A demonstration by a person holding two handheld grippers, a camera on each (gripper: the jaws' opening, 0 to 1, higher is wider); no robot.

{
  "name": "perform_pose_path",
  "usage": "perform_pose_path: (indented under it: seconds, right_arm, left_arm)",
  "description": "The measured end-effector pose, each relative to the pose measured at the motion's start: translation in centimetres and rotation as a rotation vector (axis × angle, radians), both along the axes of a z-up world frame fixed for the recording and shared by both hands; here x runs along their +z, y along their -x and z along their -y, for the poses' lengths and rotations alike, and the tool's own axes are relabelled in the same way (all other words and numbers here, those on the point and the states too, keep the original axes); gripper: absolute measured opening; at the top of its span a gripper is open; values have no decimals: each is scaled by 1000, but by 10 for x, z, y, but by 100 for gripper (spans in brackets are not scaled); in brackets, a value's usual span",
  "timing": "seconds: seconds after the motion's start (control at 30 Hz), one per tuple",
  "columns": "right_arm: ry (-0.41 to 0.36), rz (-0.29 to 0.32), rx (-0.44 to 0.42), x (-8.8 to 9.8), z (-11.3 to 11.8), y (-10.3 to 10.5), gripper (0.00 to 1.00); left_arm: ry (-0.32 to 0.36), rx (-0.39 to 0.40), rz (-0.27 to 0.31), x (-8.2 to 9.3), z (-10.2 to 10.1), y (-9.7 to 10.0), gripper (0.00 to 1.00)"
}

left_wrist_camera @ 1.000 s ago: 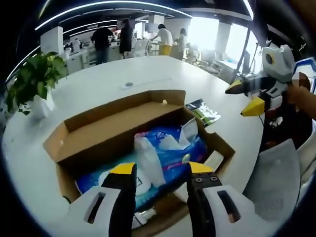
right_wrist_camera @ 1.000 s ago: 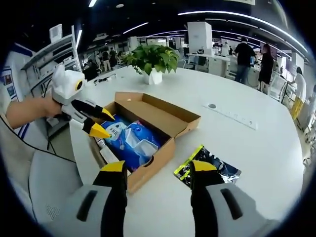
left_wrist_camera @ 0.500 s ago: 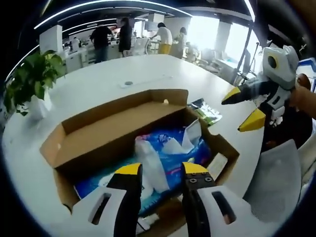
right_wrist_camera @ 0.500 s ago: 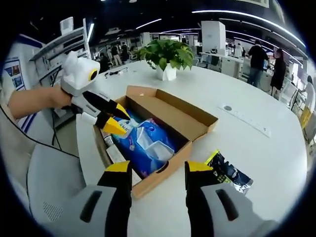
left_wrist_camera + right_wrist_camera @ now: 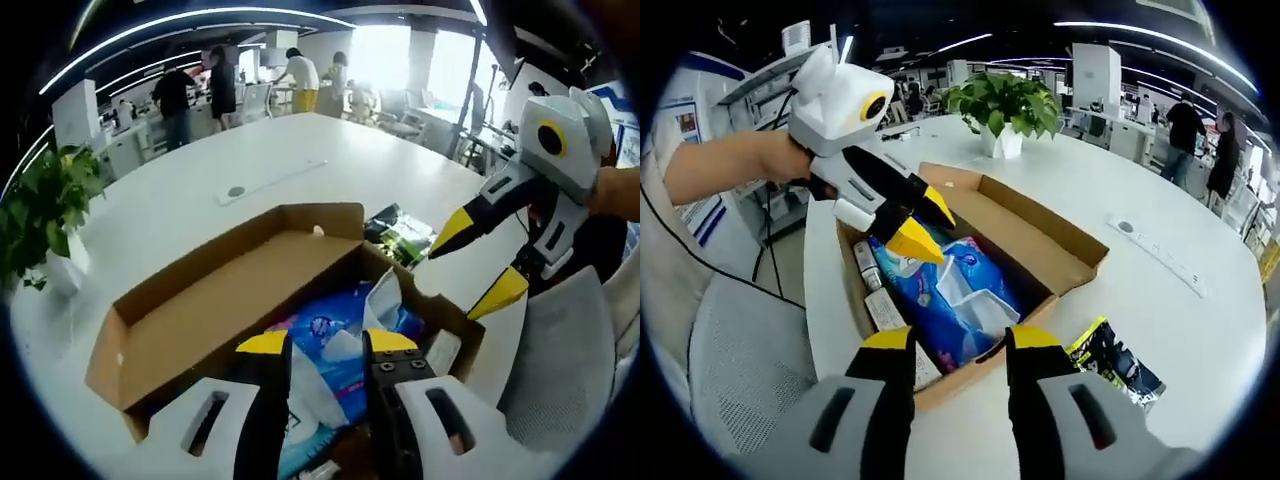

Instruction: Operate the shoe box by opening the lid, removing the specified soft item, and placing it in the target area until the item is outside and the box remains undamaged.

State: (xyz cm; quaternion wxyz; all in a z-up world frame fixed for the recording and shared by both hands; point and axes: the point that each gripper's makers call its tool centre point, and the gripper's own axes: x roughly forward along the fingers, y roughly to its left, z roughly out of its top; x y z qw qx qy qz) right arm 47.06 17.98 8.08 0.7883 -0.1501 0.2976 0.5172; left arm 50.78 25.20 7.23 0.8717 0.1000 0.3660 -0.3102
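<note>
An open brown shoe box lies on the white table, its lid folded back flat. Inside it is a soft blue pack with a crumpled white plastic top. My left gripper hangs open just over the pack, with the white plastic showing between its yellow tips. In the right gripper view the box and the blue pack sit ahead, and the left gripper points down into the box, jaws apart. My right gripper is open and holds nothing, near the box's front corner. It also enters the left gripper view as the right gripper.
A dark snack packet lies on the table beside the box. Small white items line the box's near wall. A potted plant stands beyond the box. A grey chair is at the table's edge. People stand far off.
Both views have closed in on the box. The left gripper has come lower over the blue pack and its jaws have narrowed a little. The right gripper's jaws have also narrowed slightly.
</note>
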Motion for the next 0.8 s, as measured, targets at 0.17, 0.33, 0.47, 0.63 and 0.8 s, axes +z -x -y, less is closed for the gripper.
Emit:
perform_pose_path:
  seconds: [0.17,0.33,0.47,0.63,0.8]
  right_arm:
    - [8,22,44,-5,-9,2,28]
    - [25,34,72,-11,-15,5,25]
    - [32,37,86,-15,-21,6,25]
    - [48,54,106,-21,-28,4,22]
    - [88,85,149,-32,-36,3,19]
  left_arm:
    - [-63,-91,4,-5,11,-6,25]
    - [-118,-162,5,-12,18,-10,22]
    - [-165,-220,-13,-22,21,-9,22]
    - [-231,-319,-11,-30,25,-3,22]
    - [-276,-335,-4,-37,21,-7,16]
